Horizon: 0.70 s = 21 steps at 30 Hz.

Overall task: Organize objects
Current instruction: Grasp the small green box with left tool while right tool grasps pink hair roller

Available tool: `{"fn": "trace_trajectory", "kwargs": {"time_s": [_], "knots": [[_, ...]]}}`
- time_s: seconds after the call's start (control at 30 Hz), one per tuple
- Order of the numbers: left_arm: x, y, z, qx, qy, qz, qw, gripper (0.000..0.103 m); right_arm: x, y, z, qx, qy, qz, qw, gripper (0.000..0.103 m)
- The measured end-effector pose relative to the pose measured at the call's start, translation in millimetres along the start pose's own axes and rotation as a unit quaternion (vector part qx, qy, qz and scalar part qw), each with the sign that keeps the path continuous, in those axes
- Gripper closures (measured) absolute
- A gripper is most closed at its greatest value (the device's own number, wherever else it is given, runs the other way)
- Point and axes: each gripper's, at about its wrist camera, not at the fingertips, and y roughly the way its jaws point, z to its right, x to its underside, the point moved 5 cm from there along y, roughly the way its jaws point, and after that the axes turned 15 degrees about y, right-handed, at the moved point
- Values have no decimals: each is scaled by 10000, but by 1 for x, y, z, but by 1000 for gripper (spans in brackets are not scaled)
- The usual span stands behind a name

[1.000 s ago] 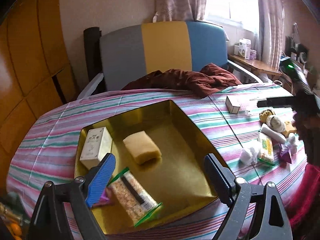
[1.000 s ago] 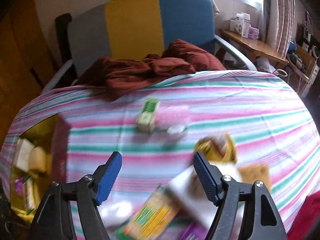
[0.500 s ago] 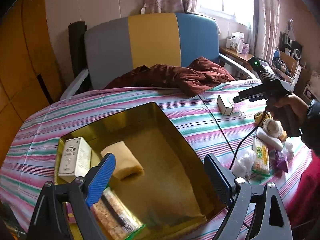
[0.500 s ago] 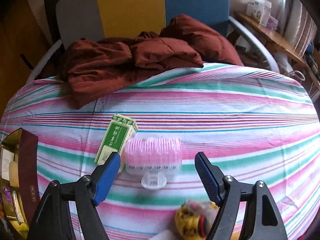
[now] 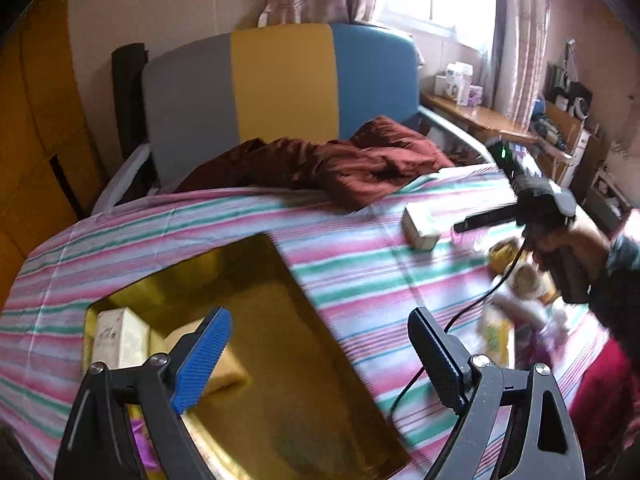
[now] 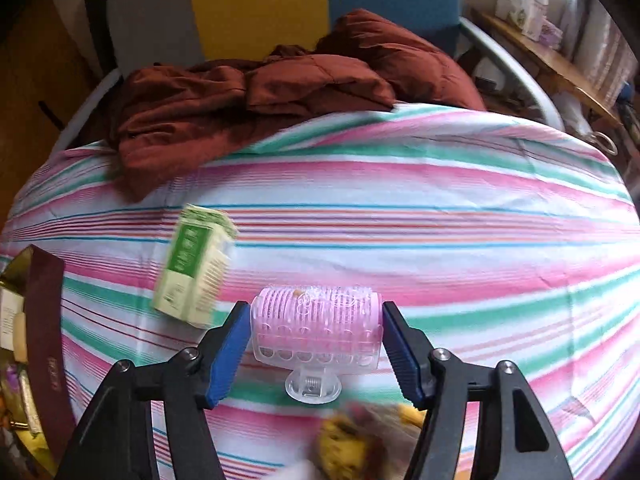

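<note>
In the right wrist view we are looking at our right gripper [image 6: 314, 354] at the bottom centre of the frame, its blue pads [image 6: 226, 354] standing at either end of a pink hair roller [image 6: 316, 324] with a clear clip. The jaws have just been closing, and the pads are meeting the roller's two ends, so we are grasping it as it sits on the striped tablecloth [image 6: 440, 216]. Just to the upper left of the roller a green and white carton [image 6: 194, 266] is lying tilted and blurred. At the bottom edge a yellow, blurred item [image 6: 348, 440] is showing, too smeared for us to name. At the far left edge the dark red wall of the gold box [image 6: 42, 332] is standing. Beyond, in the upper half, a brown-red garment [image 6: 256, 92] is spilling from the chair [image 6: 256, 0] onto the table.

In the left wrist view our left gripper [image 5: 320, 354] is hovering in the lower centre, fingers released and wide, gripping nothing. Under it the gold box [image 5: 320, 420] is filling the lower left, holding a white carton [image 5: 118, 336] and a yellow sponge [image 5: 224, 372] near its left side. At the right of the frame a blurred cluster of small items [image 5: 516, 304] is lying on the cloth, and above it a hand [image 5: 560, 240] is holding the other gripper over the roller's place.
</note>
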Motion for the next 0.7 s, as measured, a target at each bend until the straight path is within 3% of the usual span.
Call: {"fn": "trace_trajectory", "kwargs": {"time_s": [0.17, 0.5, 0.7], "knots": [[-35, 25, 25, 248, 162, -167, 9994, 12, 14, -7, 14, -110, 96, 137, 9998, 37], [-98, 123, 71, 654, 262, -634, 9955, 19, 12, -6, 15, -198, -154, 214, 9995, 37], [-113, 183, 94, 888, 225, -993, 9908, 23, 11, -5, 16, -274, -186, 179, 9993, 37]]}}
